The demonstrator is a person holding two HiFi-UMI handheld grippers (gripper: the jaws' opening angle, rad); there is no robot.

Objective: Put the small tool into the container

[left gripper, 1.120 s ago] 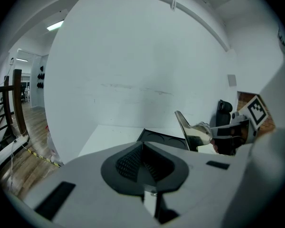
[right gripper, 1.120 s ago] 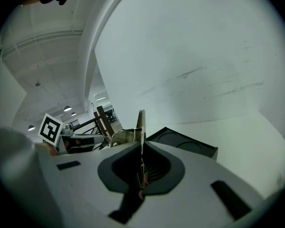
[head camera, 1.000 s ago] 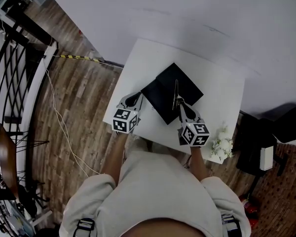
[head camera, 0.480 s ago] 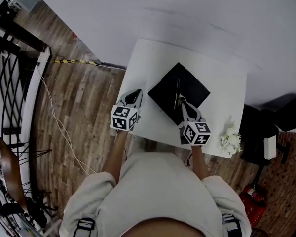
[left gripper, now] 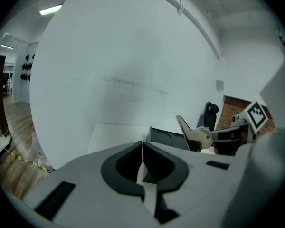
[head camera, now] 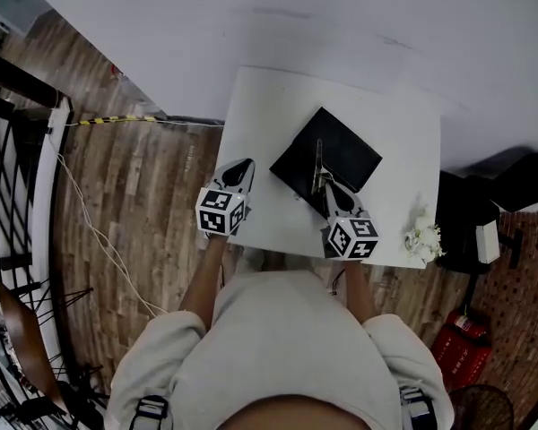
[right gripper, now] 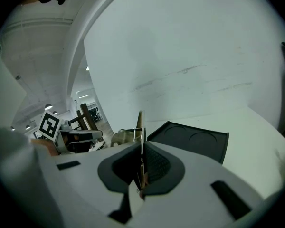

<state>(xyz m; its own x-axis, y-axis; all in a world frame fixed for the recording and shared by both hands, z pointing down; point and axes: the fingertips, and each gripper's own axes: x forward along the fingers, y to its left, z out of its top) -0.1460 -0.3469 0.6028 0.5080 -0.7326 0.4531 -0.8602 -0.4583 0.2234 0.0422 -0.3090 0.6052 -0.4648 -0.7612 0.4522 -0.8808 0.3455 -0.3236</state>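
Right gripper view: right tongs (right gripper: 142, 152) pinch the small tool (right gripper: 140, 125) over the container (right gripper: 194, 141); left tongs (left gripper: 142, 148) pressed together.

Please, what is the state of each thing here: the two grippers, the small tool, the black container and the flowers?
left gripper: jaws together, nothing between them.
right gripper: jaws shut on the small tool.
small tool: held in the air, not yet in the container.
container: open on top, resting on the table, nothing seen inside.
flowers: lying at the table's corner.

Container (head camera: 351, 158) near corner hidden, white cluster (head camera: 423, 236) too small to identify
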